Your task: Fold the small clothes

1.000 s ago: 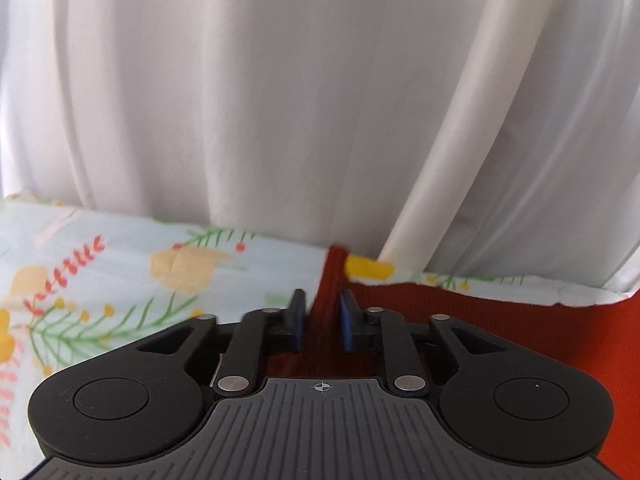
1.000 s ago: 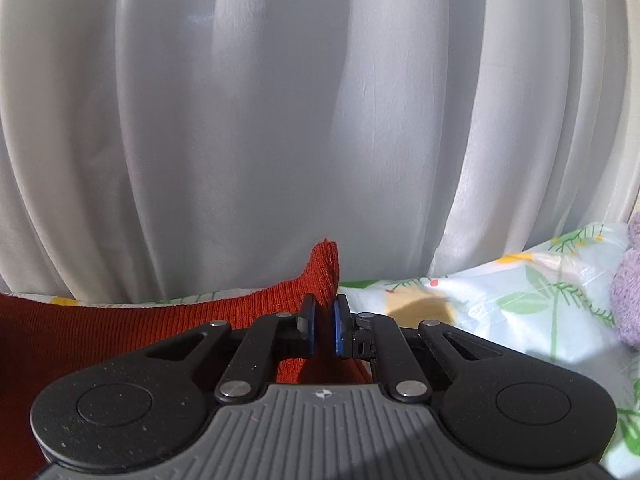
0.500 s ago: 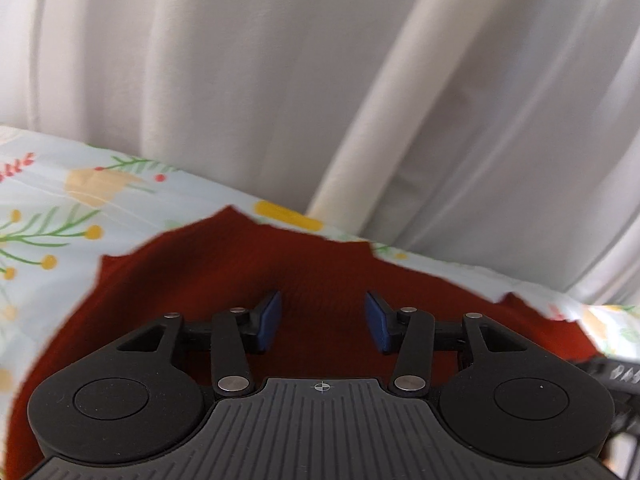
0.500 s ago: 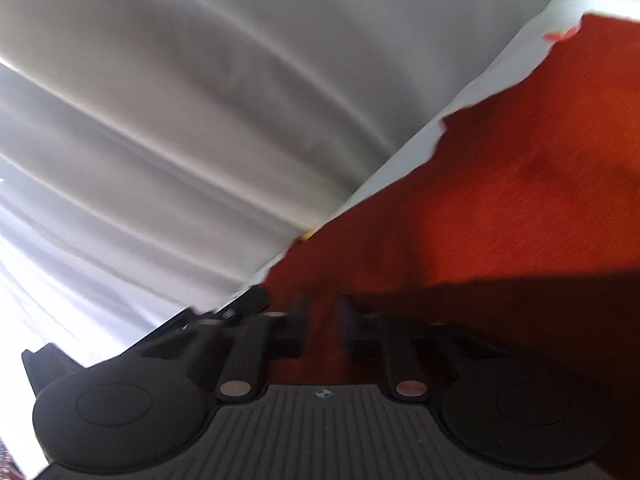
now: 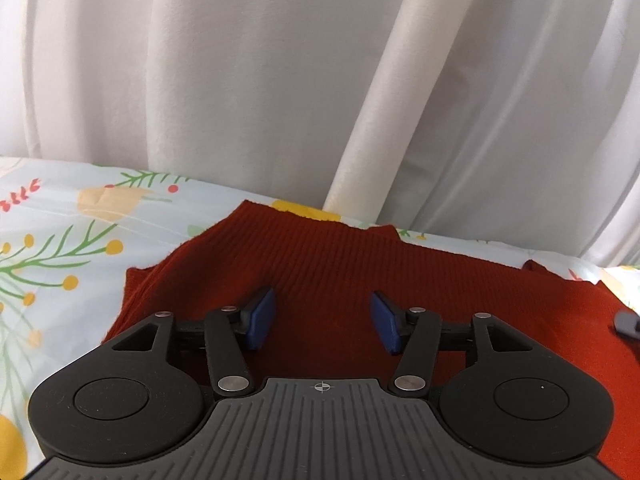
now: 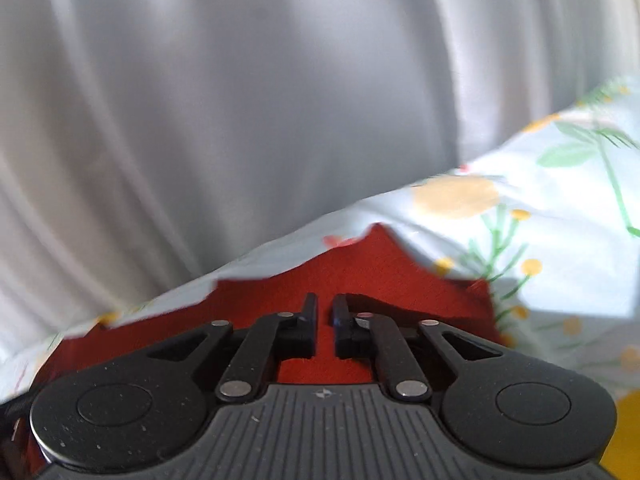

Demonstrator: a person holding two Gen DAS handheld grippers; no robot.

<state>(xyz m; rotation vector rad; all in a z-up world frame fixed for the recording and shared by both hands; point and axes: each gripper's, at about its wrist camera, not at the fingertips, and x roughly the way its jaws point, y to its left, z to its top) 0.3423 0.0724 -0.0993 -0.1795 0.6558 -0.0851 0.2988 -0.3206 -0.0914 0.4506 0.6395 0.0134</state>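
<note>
The red knit [image 5: 340, 272] is lying spread on the floral sheet [image 5: 60, 240], filling the middle and the 3 to 5 o'clock part of the left wrist view, its ribbed far edge reaching toward 12 o'clock, where the white curtain [image 5: 240, 80] is hanging behind the bed. One corner of the knit is sticking out at 9 o'clock onto the sheet.

The left gripper [image 5: 323, 318] is hovering over the knit with its jaws standing wide; they have just been opening. The blue pads [image 5: 262, 318] are sitting apart at 8 and 4 o'clock of the view's middle, with only flat cloth showing between them and nothing pinched. At 3 o'clock a small dark piece [image 5: 627, 322] is peeking in at the edge over the knit; what it is cannot be told.

In the right wrist view, which is blurred, the right gripper [image 6: 324, 314] is pointing at the knit [image 6: 360, 264], whose jagged far edge is running from 9 o'clock up toward 1 o'clock. Its jaws are standing narrow with a slim gap, having just been opening a little, and no cloth is showing pinched between the fingers [image 6: 309, 320]. The sheet [image 6: 540, 220] is stretching away at 2 to 4 o'clock, and the curtain [image 6: 240, 100] is filling the top half.
</note>
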